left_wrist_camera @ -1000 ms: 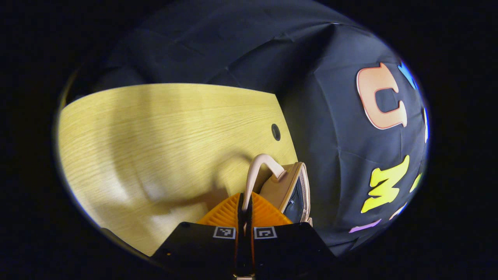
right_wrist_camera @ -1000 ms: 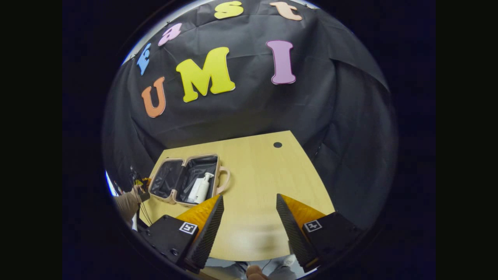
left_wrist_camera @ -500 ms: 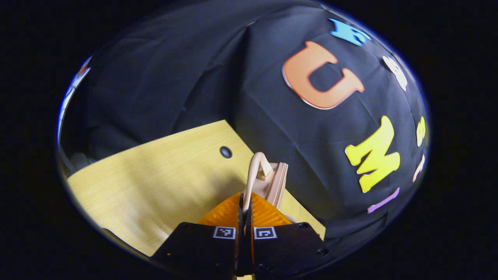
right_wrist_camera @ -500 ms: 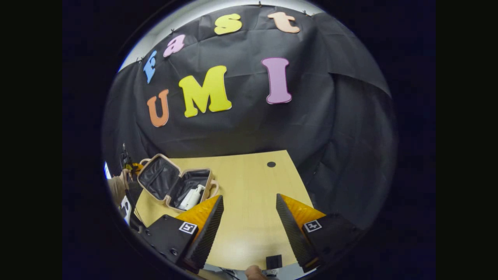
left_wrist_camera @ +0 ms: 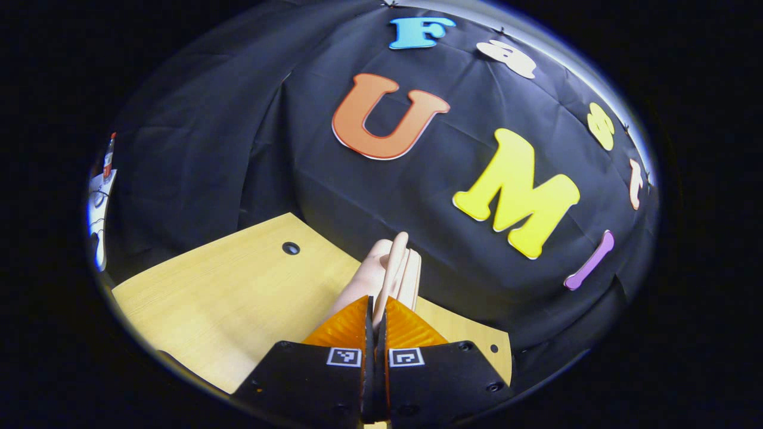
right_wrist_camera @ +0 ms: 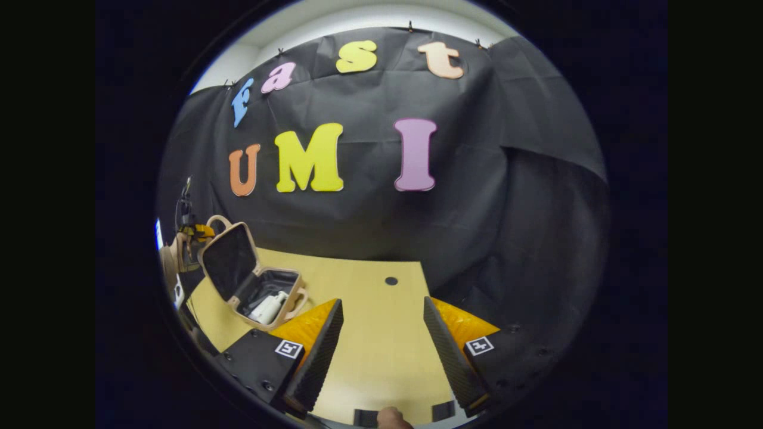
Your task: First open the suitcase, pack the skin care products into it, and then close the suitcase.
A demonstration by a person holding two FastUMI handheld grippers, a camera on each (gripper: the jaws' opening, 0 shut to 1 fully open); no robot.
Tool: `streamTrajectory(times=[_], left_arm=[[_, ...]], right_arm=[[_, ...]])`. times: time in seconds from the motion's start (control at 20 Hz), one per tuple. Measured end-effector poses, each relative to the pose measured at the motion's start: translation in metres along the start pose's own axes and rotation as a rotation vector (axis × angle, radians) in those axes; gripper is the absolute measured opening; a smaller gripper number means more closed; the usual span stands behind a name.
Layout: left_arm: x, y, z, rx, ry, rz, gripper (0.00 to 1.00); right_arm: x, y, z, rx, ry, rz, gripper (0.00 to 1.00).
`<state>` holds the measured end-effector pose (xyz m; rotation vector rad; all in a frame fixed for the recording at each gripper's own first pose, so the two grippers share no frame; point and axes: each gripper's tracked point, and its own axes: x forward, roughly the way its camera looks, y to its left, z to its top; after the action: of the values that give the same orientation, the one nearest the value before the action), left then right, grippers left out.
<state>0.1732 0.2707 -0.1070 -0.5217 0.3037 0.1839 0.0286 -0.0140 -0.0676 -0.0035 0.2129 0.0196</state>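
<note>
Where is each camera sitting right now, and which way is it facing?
Left gripper view: rides the left claw, shut on the lid handle of the suitcase, facing the booth wall across the table; its own fingers show.
Right gripper view: rides the open right claw, held back over the table's near edge, facing the wall; the left claw appears far left with a hand.
Shared: suitcase, table, wall.

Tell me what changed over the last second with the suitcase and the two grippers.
The suitcase lid has swung up from lying flat open to roughly upright, pulled by its handle, on which the left gripper has stayed shut. The right gripper has stayed open over the table, holding nothing. The white pump bottle still lies in the bottom half of the suitcase.
</note>
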Motion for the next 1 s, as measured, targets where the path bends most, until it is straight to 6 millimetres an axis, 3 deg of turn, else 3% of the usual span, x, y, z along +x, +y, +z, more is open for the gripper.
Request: streamTrajectory(times=[0.1,0.35,0.45,0.55,0.8,0.95,1.0], left_arm=[[-0.001,-0.031,-0.013,0.066,-0.005,-0.006,0.03],[-0.002,-0.092,-0.066,0.194,0.024,-0.062,0.03],[0.006,-0.121,-0.095,0.241,0.066,-0.118,0.03],[0.010,-0.144,-0.136,0.331,0.135,-0.164,0.03],[0.029,-0.173,-0.217,0.405,0.271,-0.161,0.03],[0.038,-0.170,-0.250,0.448,0.339,-0.134,0.00],[0.040,-0.169,-0.257,0.466,0.351,-0.124,0.04]], right_arm=[[-0.006,-0.012,0.005,-0.004,-0.037,-0.006,0.80],[-0.009,-0.026,-0.015,-0.009,-0.023,0.026,0.80],[-0.011,-0.029,-0.016,-0.015,-0.028,0.030,0.80],[-0.014,-0.028,-0.017,-0.022,-0.033,0.035,0.80],[-0.015,-0.030,-0.027,-0.034,-0.018,0.056,0.80],[-0.014,-0.040,-0.039,-0.033,0.007,0.045,0.80],[-0.014,-0.044,-0.043,-0.026,0.018,0.040,0.80]])
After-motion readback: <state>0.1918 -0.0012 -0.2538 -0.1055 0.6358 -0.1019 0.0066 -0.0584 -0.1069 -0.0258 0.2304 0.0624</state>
